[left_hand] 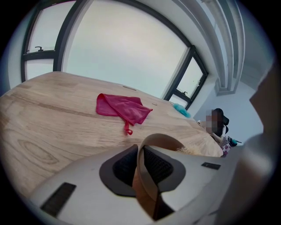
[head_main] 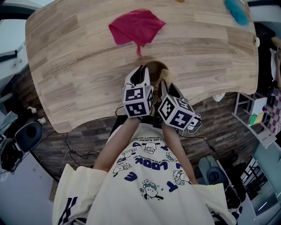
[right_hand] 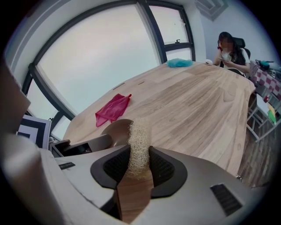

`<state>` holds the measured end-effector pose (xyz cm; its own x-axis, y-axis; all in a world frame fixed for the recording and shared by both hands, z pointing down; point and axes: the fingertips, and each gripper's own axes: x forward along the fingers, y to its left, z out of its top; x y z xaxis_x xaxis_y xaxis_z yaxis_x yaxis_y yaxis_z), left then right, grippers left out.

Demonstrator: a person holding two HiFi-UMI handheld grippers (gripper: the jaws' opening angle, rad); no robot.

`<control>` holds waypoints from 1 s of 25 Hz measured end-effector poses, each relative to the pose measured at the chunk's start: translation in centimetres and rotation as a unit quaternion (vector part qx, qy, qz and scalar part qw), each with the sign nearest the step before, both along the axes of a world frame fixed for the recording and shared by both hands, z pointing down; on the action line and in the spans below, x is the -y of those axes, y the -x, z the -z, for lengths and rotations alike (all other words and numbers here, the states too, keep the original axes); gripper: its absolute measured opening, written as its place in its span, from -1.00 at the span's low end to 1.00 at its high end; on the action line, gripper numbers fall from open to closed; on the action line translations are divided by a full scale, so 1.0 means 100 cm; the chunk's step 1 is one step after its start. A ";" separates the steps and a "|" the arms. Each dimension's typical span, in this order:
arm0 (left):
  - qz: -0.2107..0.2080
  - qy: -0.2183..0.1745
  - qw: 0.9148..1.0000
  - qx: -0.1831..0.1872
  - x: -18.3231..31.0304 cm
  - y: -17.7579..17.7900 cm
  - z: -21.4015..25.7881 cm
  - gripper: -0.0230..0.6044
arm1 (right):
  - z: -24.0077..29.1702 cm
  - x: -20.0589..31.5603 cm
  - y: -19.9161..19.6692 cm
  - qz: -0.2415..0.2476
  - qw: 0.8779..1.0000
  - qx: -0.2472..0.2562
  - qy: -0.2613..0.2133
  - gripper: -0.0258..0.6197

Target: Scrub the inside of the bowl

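Bowl (head_main: 154, 67) of brown colour is seen at the near edge of the table (head_main: 79, 66), about at the middle of this edge, just before the person's body. It is tilted and is held up by its rim. The rim is taken between the fingers of the left gripper (head_main: 139, 71). In the left gripper view the thin wall of the bowl (left_hand: 160, 138) stands between the two black pads of the left gripper (left_hand: 141, 165); the fingers are narrow and are closed on it, and no gap is seen on either side.

A pale fibre scrubber (right_hand: 138, 145) is held by the right gripper (right_hand: 139, 165). Its fingers are set wider and are pressed on both sides of the scrubber, whose upper end stands out above the pads. In this view the bowl (right_hand: 116, 129) is seen just beyond the scrubber, to its left. In the head view the right gripper (head_main: 165, 83) is placed just beside the left one, and the scrubber (head_main: 164, 74) is seen at the right rim of the bowl; if it touches the inside cannot be told.

A red cloth (head_main: 136, 26) is laid crumpled on the table beyond the bowl, toward the far edge and apart from it. A blue-green thing (head_main: 237, 11) is seen at the far right corner.
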<state>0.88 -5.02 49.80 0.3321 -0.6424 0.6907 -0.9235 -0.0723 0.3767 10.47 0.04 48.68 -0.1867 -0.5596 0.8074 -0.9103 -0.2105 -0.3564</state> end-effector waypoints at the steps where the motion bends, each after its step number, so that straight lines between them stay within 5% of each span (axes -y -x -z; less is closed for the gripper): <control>1: 0.001 0.000 1.000 0.000 0.000 0.000 0.000 -0.72 | 0.000 -0.001 0.001 -0.004 1.000 0.004 0.002 -0.54; 8: -0.029 0.004 1.000 0.000 -0.001 -0.002 0.000 -0.72 | -0.001 0.001 -0.001 0.013 1.000 -0.015 -0.002 -0.54; 14: -0.138 -0.013 0.990 -0.003 -0.005 -0.003 0.011 -0.42 | -0.004 0.008 0.000 0.160 0.982 -0.097 -0.009 -0.54; 17: -0.212 -0.038 0.976 0.028 -0.005 -0.007 0.020 -0.42 | -0.001 0.015 0.008 0.237 0.963 -0.123 -0.026 -0.54; 21: -0.302 -0.059 0.947 0.091 -0.007 -0.016 0.018 -0.42 | 0.005 0.024 0.023 0.319 0.936 -0.140 -0.051 -0.54; 25: -0.346 -0.061 0.927 0.131 -0.007 -0.015 0.011 -0.42 | 0.007 0.030 0.035 0.385 0.907 -0.154 -0.077 -0.54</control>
